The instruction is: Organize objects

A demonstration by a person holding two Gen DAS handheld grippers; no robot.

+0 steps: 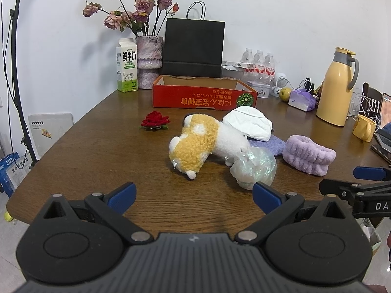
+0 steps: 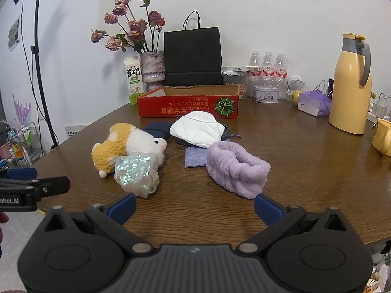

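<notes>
Both grippers spread wide atm, nothing pinched, both hanging over the near edge of the counter (image 1: 73, 151).

Stuff to sort sits mid-counter in a clump. Plush toy (image 1: 195, 141) lies on its side w/ its long axis running diagonally, from the near edge toward the far right corner. An iridescent crinkly bag (image 1: 254, 166) is pressed up against its near-right end. Behind those: a white pouch (image 1: 248, 122) on top of a blue-grey cloth (image 1: 268, 142), then a lilac headband (image 1: 308, 155) just beside on the right. Lone red rose (image 1: 154, 120) sits apart toward the left edge. The red box (image 1: 205, 96) at the far edge is prob where it all goes, open top.

Key bit imo: left gripper (image 1: 193, 194) points pretty much straight at the plush and bag, bag nearest its right fingertip. Right gripper (image 2: 195, 206) has the headband (image 2: 235, 168) just past its right finger and the bag (image 2: 136, 173) just past its left one. So left for the plush, right for the headband.

Hard to see: inside of the box, mostly blocked by its front wall. Something dark w/ a cord under the pouch (image 2: 196, 131), can't tell what. Each gripper is only partly visible in the other's cam, cut at the frame edge.
</notes>
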